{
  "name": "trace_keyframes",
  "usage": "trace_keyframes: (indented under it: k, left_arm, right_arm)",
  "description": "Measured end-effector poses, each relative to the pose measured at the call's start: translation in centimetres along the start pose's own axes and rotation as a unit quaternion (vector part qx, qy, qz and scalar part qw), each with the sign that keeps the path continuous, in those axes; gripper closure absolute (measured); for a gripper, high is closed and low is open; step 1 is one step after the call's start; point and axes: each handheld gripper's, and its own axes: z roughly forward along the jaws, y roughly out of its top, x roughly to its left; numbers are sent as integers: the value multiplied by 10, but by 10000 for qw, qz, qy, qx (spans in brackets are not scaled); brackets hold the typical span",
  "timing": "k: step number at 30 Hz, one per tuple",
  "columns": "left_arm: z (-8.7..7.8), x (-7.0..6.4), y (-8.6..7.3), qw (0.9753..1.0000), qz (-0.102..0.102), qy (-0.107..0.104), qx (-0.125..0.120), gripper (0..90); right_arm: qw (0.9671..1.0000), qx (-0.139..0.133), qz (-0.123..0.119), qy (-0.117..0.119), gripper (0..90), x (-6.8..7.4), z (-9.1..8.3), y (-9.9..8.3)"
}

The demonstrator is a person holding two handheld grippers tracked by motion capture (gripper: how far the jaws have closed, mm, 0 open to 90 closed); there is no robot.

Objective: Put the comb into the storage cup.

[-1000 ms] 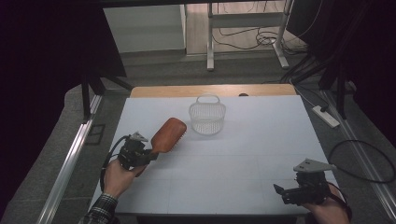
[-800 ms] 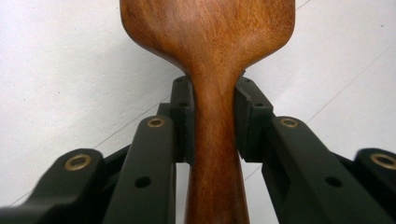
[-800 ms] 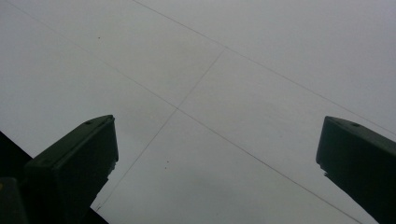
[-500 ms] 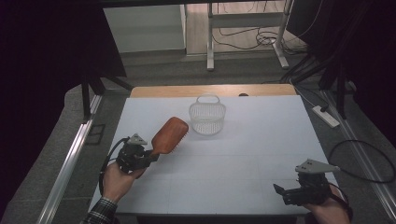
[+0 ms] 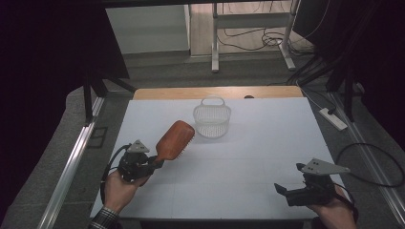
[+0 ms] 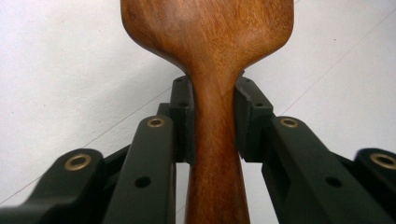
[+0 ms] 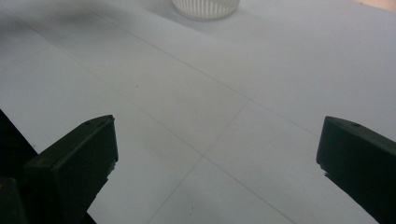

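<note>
A brown wooden hairbrush (image 5: 174,140) hangs over the left part of the white table (image 5: 267,143), its head pointing up and right toward a small white basket (image 5: 212,119). My left gripper (image 5: 152,164) is shut on the brush handle (image 6: 214,154), both black jaws pressed against the wood just below the head. The basket stands upright at the table's far middle, apart from the brush, and its base (image 7: 205,8) shows at the top of the right gripper view. My right gripper (image 5: 282,190) rests open near the front right corner with nothing between its jaws.
A wooden strip (image 5: 219,92) borders the table's far edge. Beyond it are metal desk legs and cables on the floor, and a power strip (image 5: 333,119) lies on the floor to the right. Bare white surface spreads between the two grippers.
The left hand has drawn back toward the front edge with the brush in its grip, and the brush head has tilted up more. The right gripper has stayed put.
</note>
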Motion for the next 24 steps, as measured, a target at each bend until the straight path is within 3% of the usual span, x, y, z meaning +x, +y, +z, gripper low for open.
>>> trace_keyframes:
  k: [9,14,17,24]
  left_arm:
    - [-5,-8,-1,9999,61,-77,-130,714]
    - [-7,-12,0,9996,86,-158,-201,714]
    - [-7,-15,0,9994,121,-204,-235,714]
    - [-8,-21,2,9987,168,-340,-352,714]
  right_arm:
    - [9985,-225,262,418,0,2,5,15]
    - [9981,-288,159,520,0,5,11,22]
    - [9967,-370,266,672,0,8,16,27]
    - [9970,-269,154,715,0,17,29,38]
